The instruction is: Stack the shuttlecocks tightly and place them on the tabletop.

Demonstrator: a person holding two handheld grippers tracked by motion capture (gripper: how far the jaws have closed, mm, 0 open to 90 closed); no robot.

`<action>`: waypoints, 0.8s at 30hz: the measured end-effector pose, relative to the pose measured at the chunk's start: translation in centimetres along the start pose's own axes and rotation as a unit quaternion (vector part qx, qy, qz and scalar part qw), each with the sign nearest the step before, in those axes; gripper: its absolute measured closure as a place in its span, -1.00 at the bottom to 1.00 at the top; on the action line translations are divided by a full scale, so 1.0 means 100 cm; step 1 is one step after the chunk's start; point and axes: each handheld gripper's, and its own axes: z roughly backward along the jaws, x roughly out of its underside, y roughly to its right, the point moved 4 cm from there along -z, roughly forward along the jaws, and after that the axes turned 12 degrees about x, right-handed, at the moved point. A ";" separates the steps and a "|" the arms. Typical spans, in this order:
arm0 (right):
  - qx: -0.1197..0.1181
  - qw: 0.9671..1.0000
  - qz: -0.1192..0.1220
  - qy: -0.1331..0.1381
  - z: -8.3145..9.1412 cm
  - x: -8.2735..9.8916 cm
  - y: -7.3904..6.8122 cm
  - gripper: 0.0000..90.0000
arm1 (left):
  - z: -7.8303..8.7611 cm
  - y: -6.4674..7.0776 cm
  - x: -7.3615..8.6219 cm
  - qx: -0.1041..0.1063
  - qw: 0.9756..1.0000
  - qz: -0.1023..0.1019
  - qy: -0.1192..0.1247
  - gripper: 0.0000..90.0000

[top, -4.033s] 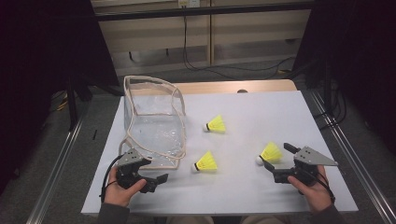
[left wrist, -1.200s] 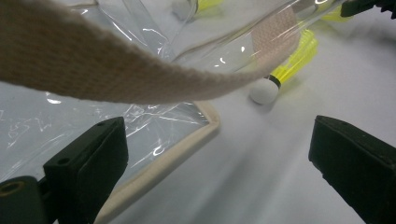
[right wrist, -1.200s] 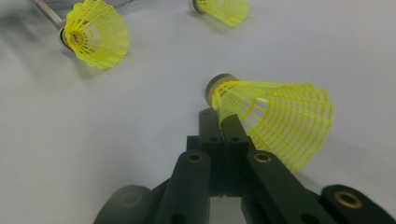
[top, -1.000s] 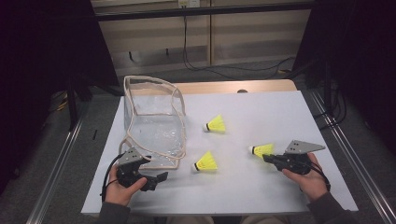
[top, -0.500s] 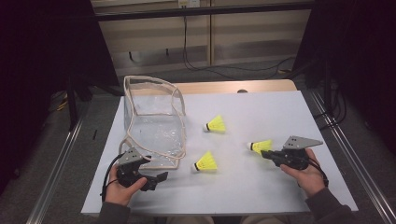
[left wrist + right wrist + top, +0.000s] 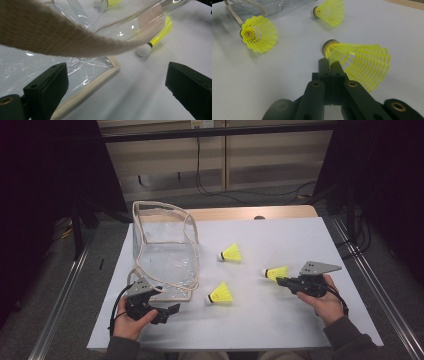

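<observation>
- Left gripper (image 6: pixel 167 311) is seen at the near corner of the clear bag (image 6: pixel 162 252), with its jaws wide apart and nothing held. The bag's floppy rim could be knocked over if it is bumped.
- On the white worktop (image 6: pixel 280 330), two yellow shuttlecocks (image 6: pixel 221 293) (image 6: pixel 232 253) are left lying loose. They could be rolled away by a careless sweep.
- Right gripper (image 6: pixel 278 280) is clamped on the skirt of a third shuttlecock (image 6: pixel 357 62), just above the worktop. Only the thin net is pinched, so it could be squashed or dropped.
</observation>
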 end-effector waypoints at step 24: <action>0.002 1.000 -0.004 0.006 -0.012 -0.018 0.006 1.00 | 0.001 0.000 0.000 0.001 1.000 0.000 -0.001 -0.89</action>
